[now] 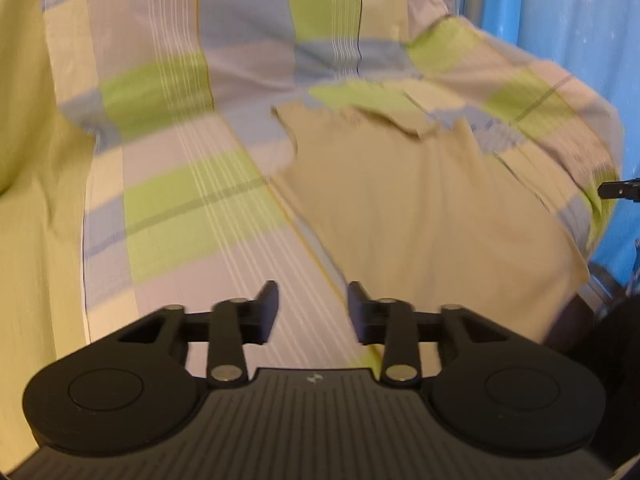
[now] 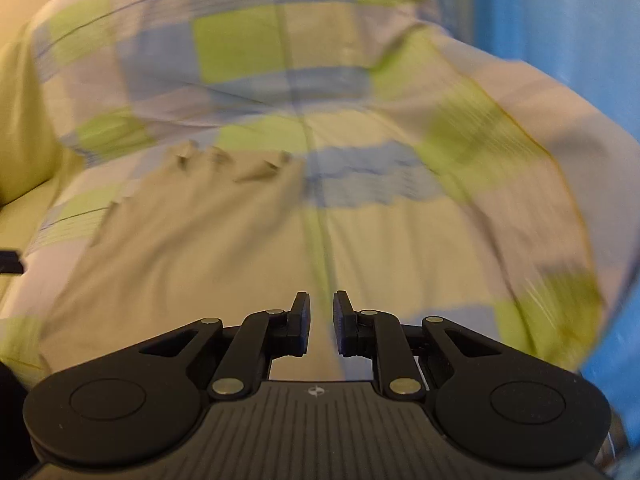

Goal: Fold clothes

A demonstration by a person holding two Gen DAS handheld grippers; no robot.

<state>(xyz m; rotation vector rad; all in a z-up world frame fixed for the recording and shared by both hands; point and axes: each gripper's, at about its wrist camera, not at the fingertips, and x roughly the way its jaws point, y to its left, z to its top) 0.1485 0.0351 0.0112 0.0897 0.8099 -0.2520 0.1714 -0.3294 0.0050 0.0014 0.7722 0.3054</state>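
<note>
A plain beige garment (image 1: 420, 200) lies spread on a checked bedsheet (image 1: 180, 200) of green, blue and lilac squares. Its far edge is rumpled into small folds. My left gripper (image 1: 313, 292) is open, with nothing between its fingers, and hovers over the garment's left edge where it meets the sheet. In the right wrist view the same garment (image 2: 180, 240) fills the lower left, and my right gripper (image 2: 321, 300) stands slightly open over the cloth, a narrow gap between its pads. The picture is blurred. The right gripper's tip (image 1: 618, 190) shows at the left view's right edge.
The checked bedsheet (image 2: 280, 40) drops off at its right side against a blue surface (image 1: 560, 20). A plain yellow-green fabric (image 1: 32, 160) runs along the left. A dark tip of the left gripper (image 2: 10, 262) shows at the right view's left edge.
</note>
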